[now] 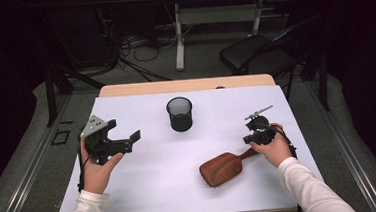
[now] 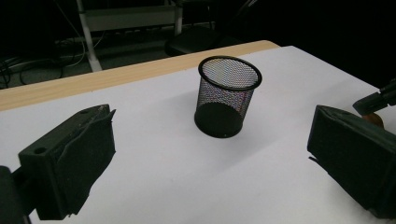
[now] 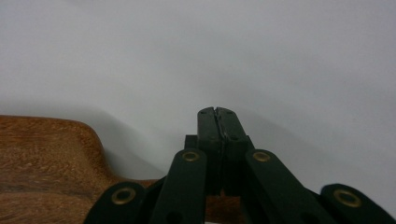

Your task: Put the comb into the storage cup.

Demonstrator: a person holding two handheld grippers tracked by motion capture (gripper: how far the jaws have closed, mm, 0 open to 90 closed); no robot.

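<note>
white sheet [image 1: 146, 189] covers the table, and on it i have three things to mind: the wooden hairbrush [image 1: 224, 167] lying flat near my right side, the black mesh cup [image 1: 180, 114] standing upright toward the far middle, well apart from the brush, and my two grippers. i hold the left gripper [image 1: 128, 138] idle above the sheet at the left, its jaws spread wide with nothing between them and the cup straight ahead in its view. the right gripper [image 1: 255, 137] sits at the brush's handle end, and in its own view the jaws are pressed together tip to tip, with the brown handle [image 3: 51, 163] passing beneath them rather than plainly between the pads. that is my worry: i judge the jaws may have closed over the handle or beside it, so a lift could leave the brush behind or drag it sideways. if i do have it, the grip is at the thin end, so the heavy head may droop and swing, and could knock the light cup over on the way in.
</note>
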